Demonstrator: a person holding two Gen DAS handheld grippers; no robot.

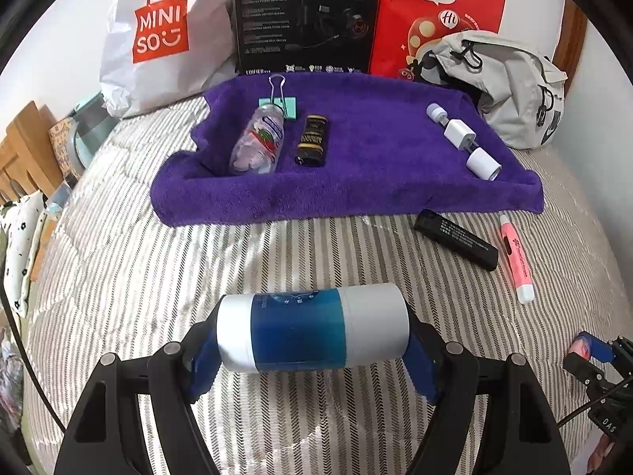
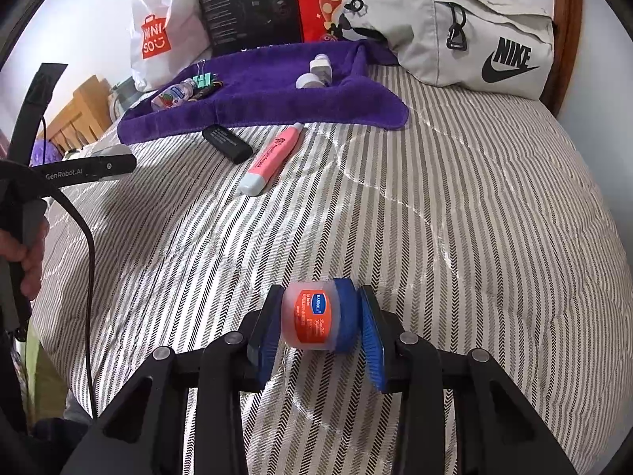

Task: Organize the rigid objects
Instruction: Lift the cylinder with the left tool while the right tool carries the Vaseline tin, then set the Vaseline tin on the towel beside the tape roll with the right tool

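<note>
Both grippers loaded, mid-transfer by the look of it. Left gripper (image 1: 312, 340) has its blue pads clamped end-to-end on a blue-and-white cylindrical bottle (image 1: 312, 328), held sideways above the striped bedspread (image 1: 158, 277). Right gripper (image 2: 320, 326) is clamped on a small round lip-balm tub with an orange label and blue lid (image 2: 316, 320), also near the front of the bed.

Target looks like the purple towel (image 1: 356, 182) further back: it already carries a clear sweets bottle (image 1: 259, 140), a black-gold lighter (image 1: 312, 140), a teal binder clip (image 1: 279, 99) and white plug parts (image 1: 463, 140).

Still off the towel: black flat stick (image 1: 455, 241), pink highlighter (image 1: 516, 259).

Next, I'd guess: carry both forward and set them in the towel's free middle without knocking the rows.
</note>
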